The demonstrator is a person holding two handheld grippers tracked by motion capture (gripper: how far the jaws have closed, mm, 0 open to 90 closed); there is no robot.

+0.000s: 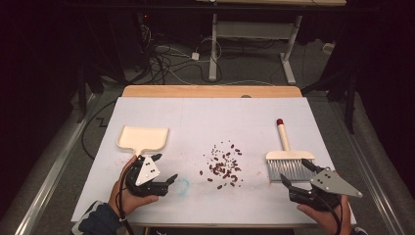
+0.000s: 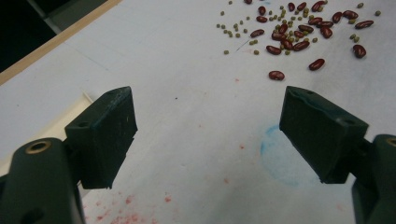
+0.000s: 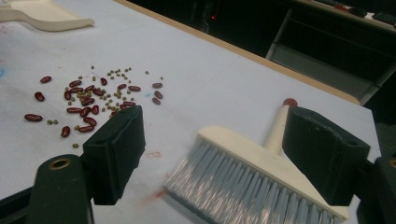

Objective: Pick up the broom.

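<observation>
white paper covers the wooden table [image 1: 210, 117], and near its middle lies a loose scatter of dark red kidney beans mixed with small green mung beans [image 1: 224, 165]. to the left of the scatter sits a cream plastic dustpan [image 1: 143, 138], its mouth facing the far edge and its short handle pointing toward the person. to the right of the scatter lies a cream hand brush with grey bristles and a red-tipped handle [image 1: 286, 159], bristles toward the person, handle toward the far edge.

left gripper [image 1: 164, 169] rests low over the paper just beside the dustpan handle, its black jaws spread wide with nothing between them; in the left gripper view they frame bare paper, with a faint blue ring mark [image 2: 280, 158] by one jaw and the beans farther off.

right gripper [image 1: 295, 172] sits at the near side of the brush, jaws likewise wide apart and gripping nothing. in the right gripper view the bristles lie between and just ahead of the jaws, not pinched.
</observation>
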